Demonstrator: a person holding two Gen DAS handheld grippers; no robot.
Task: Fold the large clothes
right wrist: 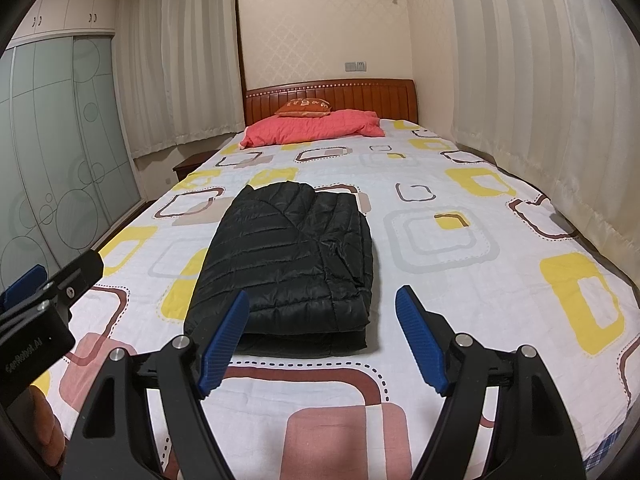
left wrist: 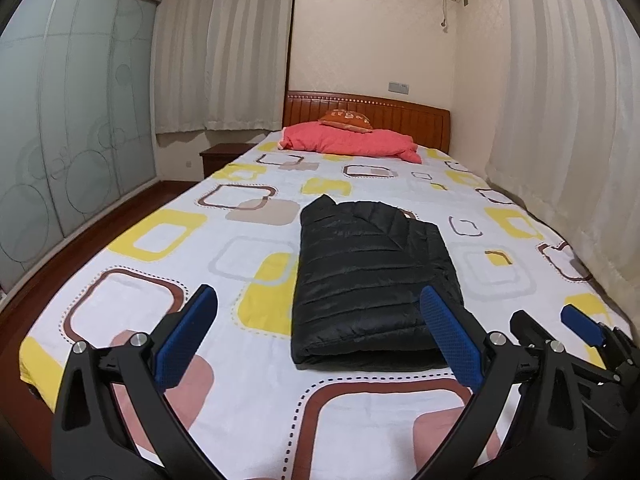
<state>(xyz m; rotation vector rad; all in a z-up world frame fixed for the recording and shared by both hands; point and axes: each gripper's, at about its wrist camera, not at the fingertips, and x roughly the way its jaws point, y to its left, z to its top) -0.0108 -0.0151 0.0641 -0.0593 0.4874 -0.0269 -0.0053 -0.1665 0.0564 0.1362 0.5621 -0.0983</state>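
Both grippers, left [left wrist: 318, 338] and right [right wrist: 322, 338], hover with jaws spread wide and empty just short of the folded black down jacket [right wrist: 288, 268] on the patterned bedsheet [right wrist: 460, 184].

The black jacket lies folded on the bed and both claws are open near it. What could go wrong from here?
1. The puffy black jacket looks springy; its upper layers may slide or unfold if nudged.
2. The open left claw and right claw hover just before its near edge; a forward push could shift the stack across the patterned sheet.
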